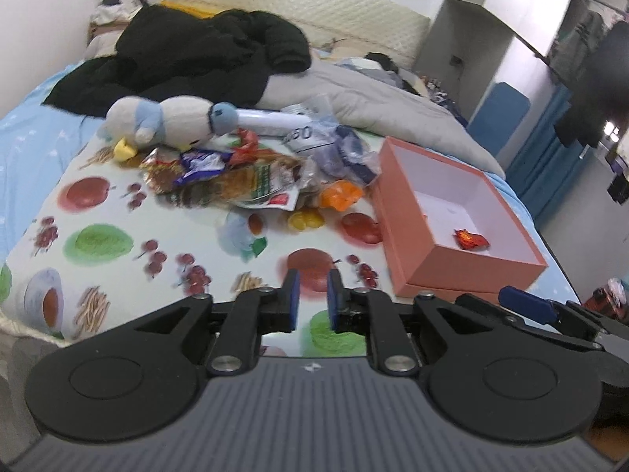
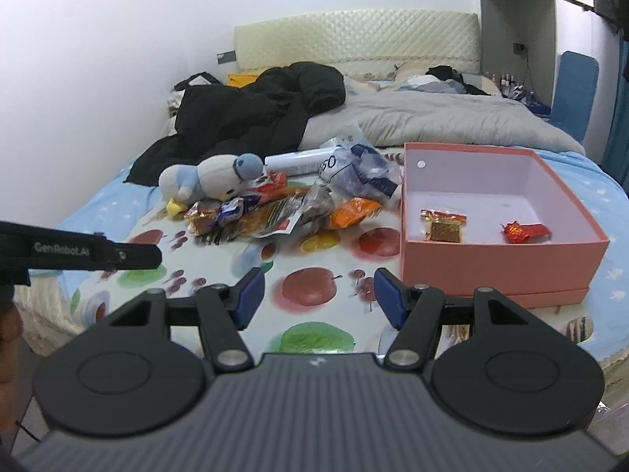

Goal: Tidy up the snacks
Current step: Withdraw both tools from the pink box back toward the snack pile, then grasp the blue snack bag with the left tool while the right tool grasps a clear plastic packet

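Snack packets (image 2: 283,212), heaped on the fruit-print cloth (image 1: 98,236) left of the pink box (image 2: 507,263), look light, crinkly and slippery, so I would pinch a sealed edge; my left gripper (image 1: 313,295) is narrow and empty, my right gripper (image 2: 316,295) wide and empty.

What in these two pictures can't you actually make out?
- Gold-wrapped snack: seen in the right view; in the left view the pink box wall hides it.
- Snack pile: blurred in the left view, labels unreadable.
- Underside of the plush toy: rests on wrappers, hidden in both views.
- Bottles on the far shelf: too small.
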Available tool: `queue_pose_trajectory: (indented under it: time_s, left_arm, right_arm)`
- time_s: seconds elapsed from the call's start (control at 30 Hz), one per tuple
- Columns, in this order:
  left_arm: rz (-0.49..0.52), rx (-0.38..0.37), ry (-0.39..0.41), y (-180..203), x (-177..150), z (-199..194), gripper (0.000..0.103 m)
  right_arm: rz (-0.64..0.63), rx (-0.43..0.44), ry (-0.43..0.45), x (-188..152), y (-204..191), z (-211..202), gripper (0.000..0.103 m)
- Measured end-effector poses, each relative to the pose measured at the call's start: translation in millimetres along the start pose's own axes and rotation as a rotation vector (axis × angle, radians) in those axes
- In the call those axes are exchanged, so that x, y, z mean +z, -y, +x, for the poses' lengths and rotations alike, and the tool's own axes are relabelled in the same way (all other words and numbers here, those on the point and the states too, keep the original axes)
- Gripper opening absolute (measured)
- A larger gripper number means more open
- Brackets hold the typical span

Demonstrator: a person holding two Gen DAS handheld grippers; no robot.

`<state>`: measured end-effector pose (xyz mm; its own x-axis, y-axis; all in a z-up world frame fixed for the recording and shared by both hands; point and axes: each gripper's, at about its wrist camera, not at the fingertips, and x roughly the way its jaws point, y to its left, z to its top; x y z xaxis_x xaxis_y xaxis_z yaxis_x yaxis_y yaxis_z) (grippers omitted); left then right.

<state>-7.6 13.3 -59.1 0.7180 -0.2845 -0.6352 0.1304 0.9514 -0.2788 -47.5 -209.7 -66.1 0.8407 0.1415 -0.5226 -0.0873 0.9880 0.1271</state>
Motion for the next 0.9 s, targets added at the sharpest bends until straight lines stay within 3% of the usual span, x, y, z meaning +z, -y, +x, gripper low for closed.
queue_pose_trajectory:
  time_s: [0.07,0.27,0.37,0.67,0.7,0.77,0.9]
  left_arm:
    - [-0.023,0.006,0.000,-10.0,-2.4,5.3,0.030]
    - [-0.079,0.037,-0.018,-36.8,-5.7,28.1,0.035]
    - [-0.090,0.063,-0.025,-51.7,-1.8,46.0,0.045]
    - [-0.057,0.125,-0.026,-102.2,30.5,130.6,0.048]
    - [-0.057,0.125,-0.028,-106.6,34.2,141.8,0.050]
    - [-0.065,0.121,-0.026,-116.0,43.1,165.2,0.066]
    - [-0.084,0.115,-0.003,-133.1,68.5,210.2,0.073]
  right_arm:
    - [-0.013,0.005,-0.015,-1.7,-2.5,7.7,0.064]
    - [-0.044,0.014,-0.041,0.6,-9.0,33.0,0.064]
    - [-0.058,0.023,-0.054,3.0,-11.4,48.4,0.064]
    - [-0.077,0.040,-0.081,14.6,-14.2,118.5,0.063]
    - [-0.078,0.043,-0.085,16.7,-15.1,129.4,0.063]
    - [-0.082,0.043,-0.087,20.3,-16.4,148.2,0.063]
    - [-0.070,0.045,-0.104,30.9,-16.9,192.2,0.063]
